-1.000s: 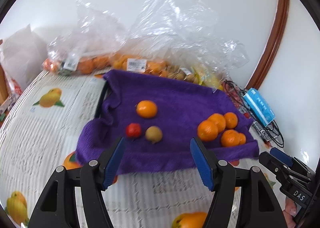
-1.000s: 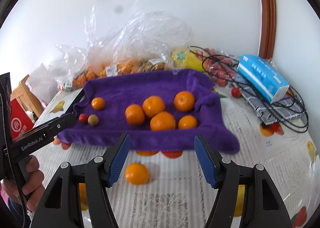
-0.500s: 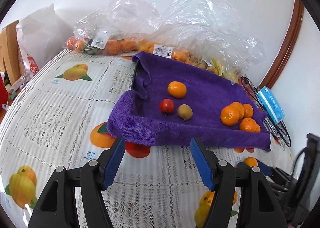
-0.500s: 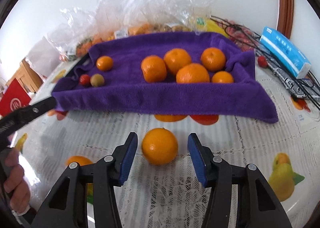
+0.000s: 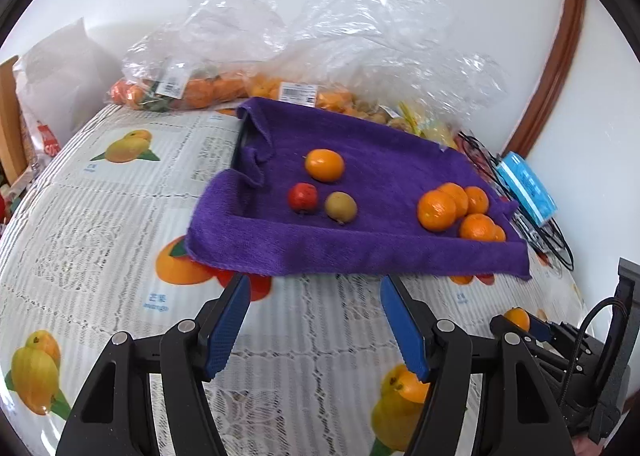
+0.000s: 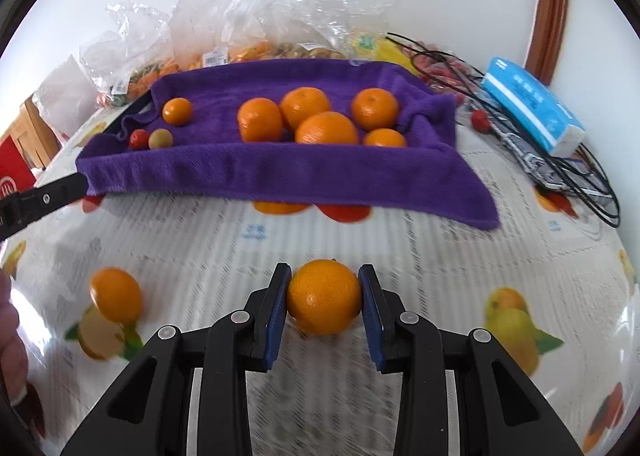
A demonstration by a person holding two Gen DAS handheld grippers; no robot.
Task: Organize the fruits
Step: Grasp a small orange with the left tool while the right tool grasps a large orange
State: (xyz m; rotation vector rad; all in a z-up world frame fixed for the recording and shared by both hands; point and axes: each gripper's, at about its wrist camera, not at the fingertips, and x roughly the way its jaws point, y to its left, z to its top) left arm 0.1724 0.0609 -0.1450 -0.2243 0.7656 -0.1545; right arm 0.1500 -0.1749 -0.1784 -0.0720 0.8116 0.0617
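A tray draped with a purple towel (image 5: 384, 160) (image 6: 304, 172) holds several oranges (image 6: 326, 128), a small orange (image 5: 324, 165), a red fruit (image 5: 303, 197) and a green-brown fruit (image 5: 340, 206). My right gripper (image 6: 324, 298) is shut on an orange (image 6: 324, 302) on the tablecloth in front of the towel; the orange also shows in the left wrist view (image 5: 517, 318). Another loose orange (image 6: 116, 294) lies to the left. My left gripper (image 5: 314, 320) is open and empty, just short of the towel's front edge.
Clear plastic bags of fruit (image 5: 256, 84) lie behind the towel against the wall. A blue tissue pack (image 6: 532, 106) and black cables (image 6: 576, 184) lie at the right. The fruit-print tablecloth (image 5: 100, 224) covers the table. A white bag (image 5: 60, 68) stands far left.
My right gripper has moved onto the loose orange and closed its pads on it. My left gripper has drawn back from the towel and stays open.
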